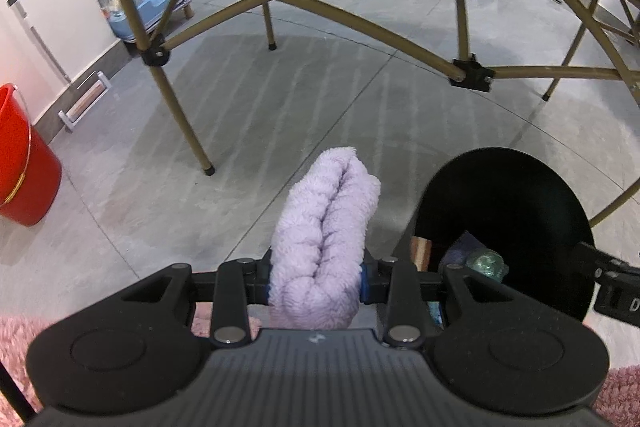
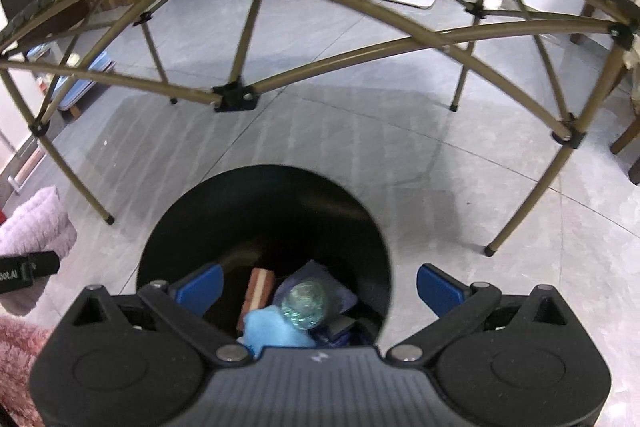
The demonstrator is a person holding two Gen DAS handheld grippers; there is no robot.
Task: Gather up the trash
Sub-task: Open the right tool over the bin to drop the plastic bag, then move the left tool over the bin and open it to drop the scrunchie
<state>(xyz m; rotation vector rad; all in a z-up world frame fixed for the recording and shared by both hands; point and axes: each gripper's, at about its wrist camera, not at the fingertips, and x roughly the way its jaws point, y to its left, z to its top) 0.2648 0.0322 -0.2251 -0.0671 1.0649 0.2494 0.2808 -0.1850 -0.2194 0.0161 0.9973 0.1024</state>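
Observation:
My left gripper (image 1: 316, 281) is shut on a folded lilac towel (image 1: 326, 227) and holds it above the floor, just left of a black trash bin (image 1: 512, 195). The towel also shows at the left edge of the right wrist view (image 2: 36, 223). My right gripper (image 2: 320, 287) is open and empty, right above the bin's mouth (image 2: 264, 203). Inside the bin lie a crumpled green-clear plastic piece (image 2: 306, 303), a light blue item (image 2: 272, 331), a brown and cream block (image 2: 258, 291) and dark blue wrapping (image 2: 332, 293).
A folding table frame with tan legs (image 1: 176, 107) stands over the grey tiled floor ahead, also in the right wrist view (image 2: 236, 95). A red bucket (image 1: 24, 163) stands at the left wall. Pink fluffy rug (image 1: 16, 343) lies below. Boxes and bags sit at the back.

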